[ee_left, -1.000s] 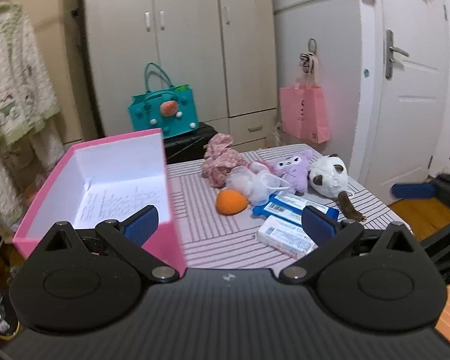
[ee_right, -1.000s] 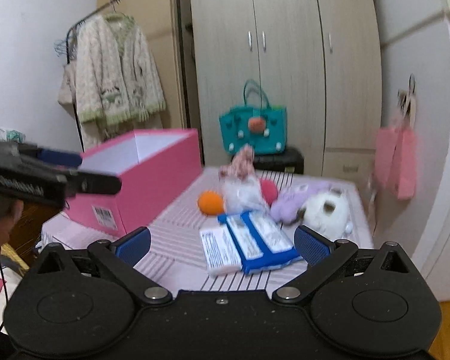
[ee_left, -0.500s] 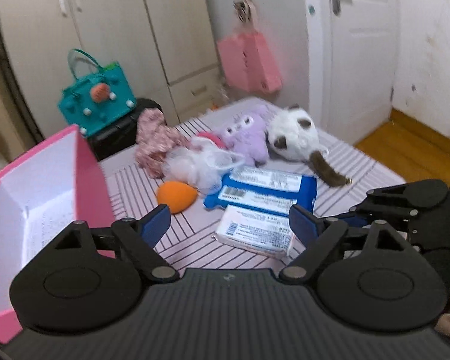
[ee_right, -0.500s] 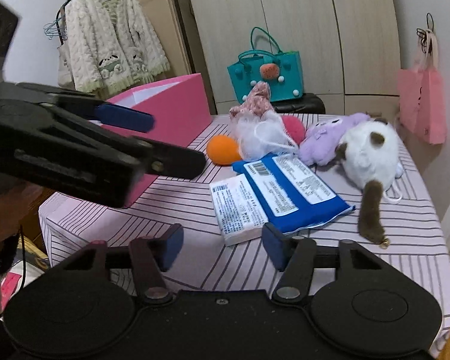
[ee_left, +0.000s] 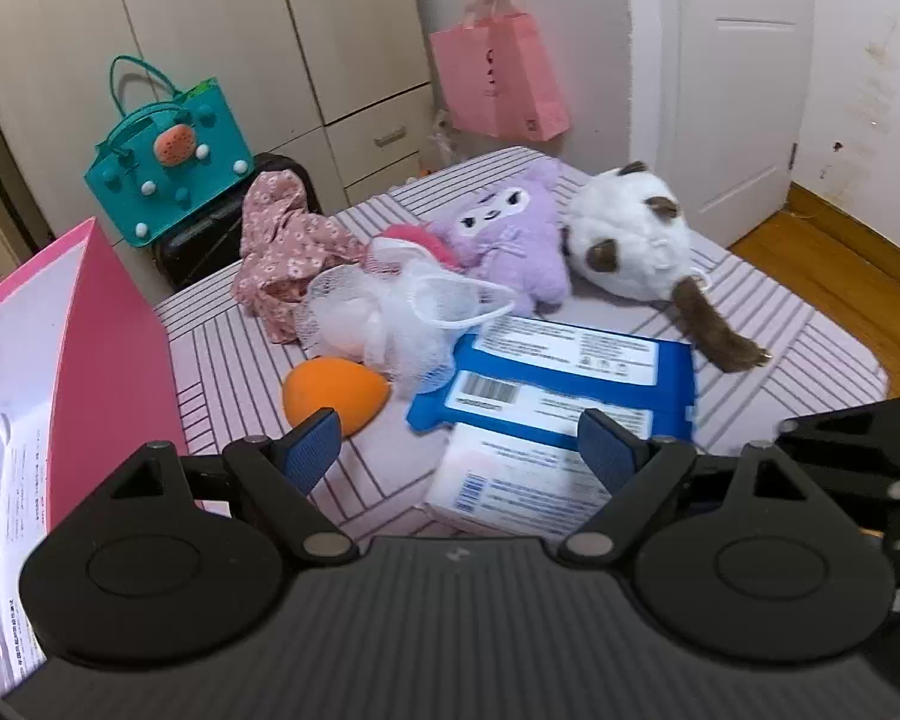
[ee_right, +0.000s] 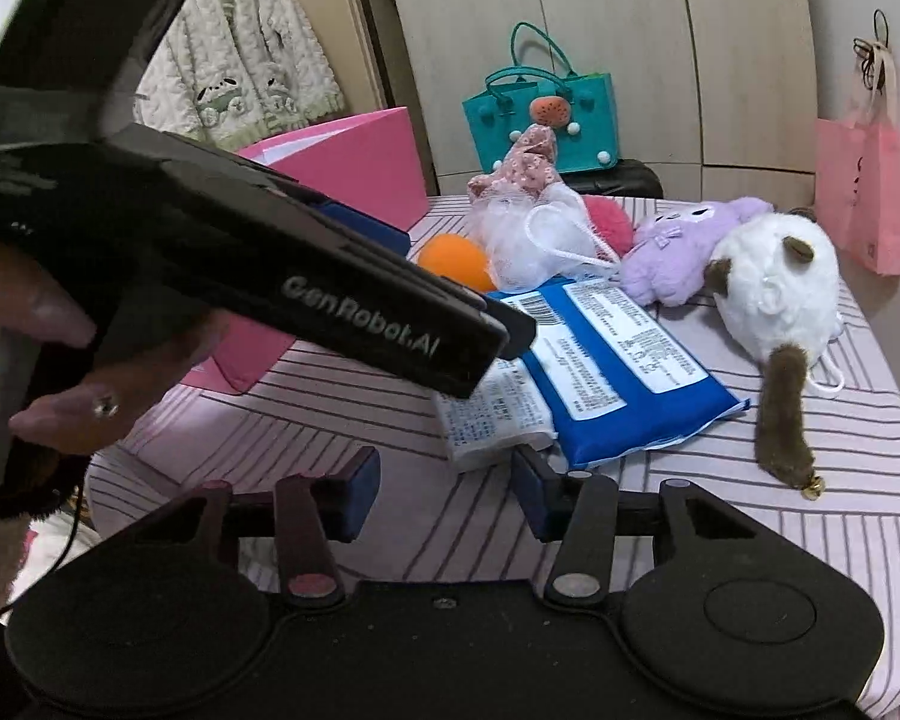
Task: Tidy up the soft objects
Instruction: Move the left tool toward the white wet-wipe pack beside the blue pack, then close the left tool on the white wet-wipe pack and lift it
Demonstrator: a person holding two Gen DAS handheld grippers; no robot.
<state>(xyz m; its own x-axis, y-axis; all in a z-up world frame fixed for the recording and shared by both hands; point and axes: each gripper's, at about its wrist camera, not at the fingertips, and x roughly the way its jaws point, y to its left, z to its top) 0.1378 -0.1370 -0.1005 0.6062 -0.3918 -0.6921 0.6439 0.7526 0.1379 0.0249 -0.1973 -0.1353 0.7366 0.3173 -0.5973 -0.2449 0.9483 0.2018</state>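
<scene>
Left wrist view
- Left gripper [ee_left: 459,447]: wide open, empty, over the counter's [ee_left: 810,354] near edge, white pack [ee_left: 510,483] between its fingers.
- Box [ee_left: 60,360]: pink, open, at the left edge.
- Toys: orange ball [ee_left: 333,390], mesh puff [ee_left: 390,318], purple plush [ee_left: 510,246], white plush [ee_left: 630,243] mid-counter.

Right wrist view
- Right gripper [ee_right: 447,495]: partly open, empty, just short of the white pack [ee_right: 492,414].
- Step: likely reaching for a first pick.
- Next: descend, straddle the pack, close, carry to the box [ee_right: 354,162].

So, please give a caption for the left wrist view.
Open left gripper above white tissue pack, beside pink box.
</scene>
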